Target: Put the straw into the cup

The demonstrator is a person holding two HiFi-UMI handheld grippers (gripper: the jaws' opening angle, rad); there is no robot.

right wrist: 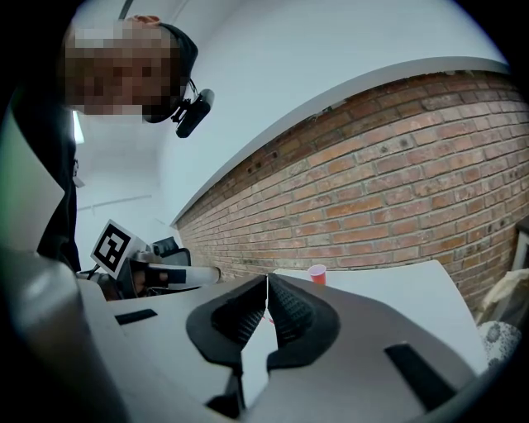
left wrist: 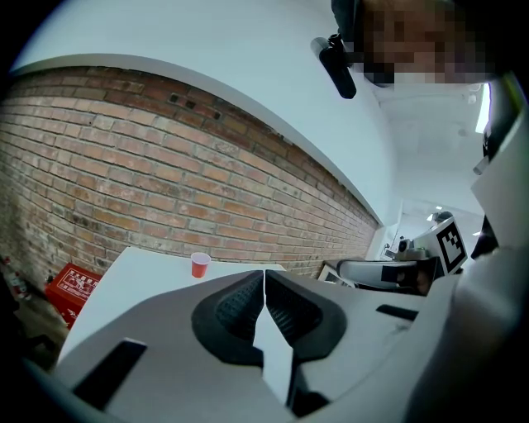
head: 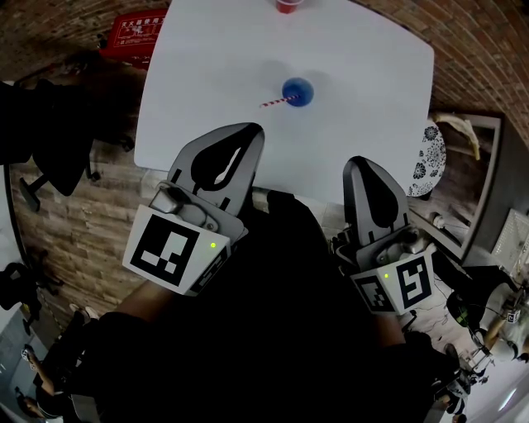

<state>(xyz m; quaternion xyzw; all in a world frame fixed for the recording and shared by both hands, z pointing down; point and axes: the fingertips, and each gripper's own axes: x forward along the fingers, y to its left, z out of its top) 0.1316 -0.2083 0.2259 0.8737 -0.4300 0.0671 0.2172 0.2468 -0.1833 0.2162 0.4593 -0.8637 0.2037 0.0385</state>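
Straw (head: 277, 102) position: the red-and-white striped straw stands in the blue cup (head: 297, 91), with its lower end inside the cup and its free end leaning out over the rim toward the left of the head view. The blue cup sits upright near the middle of the white table (head: 364, 66). A red cup (head: 287, 5) stands at the far edge of the table, well apart from the blue cup. Left gripper (head: 248, 136): jaws pressed together along their full length with nothing between them, as its own view confirms (left wrist: 264, 277). The gripper is held over the near edge of the table, well short of the blue cup. Right gripper (head: 364, 165): jaws likewise closed tip to tip and empty (right wrist: 267, 285), held beside the left gripper at the near edge of the table. Neither gripper touches the cup or the straw. Each gripper view shows the red cup (left wrist: 200, 264) (right wrist: 317, 273) beyond the jaw tips, against a brick wall (left wrist: 165, 165). A red crate (head: 136, 33) lies on the floor off the table's far left corner.
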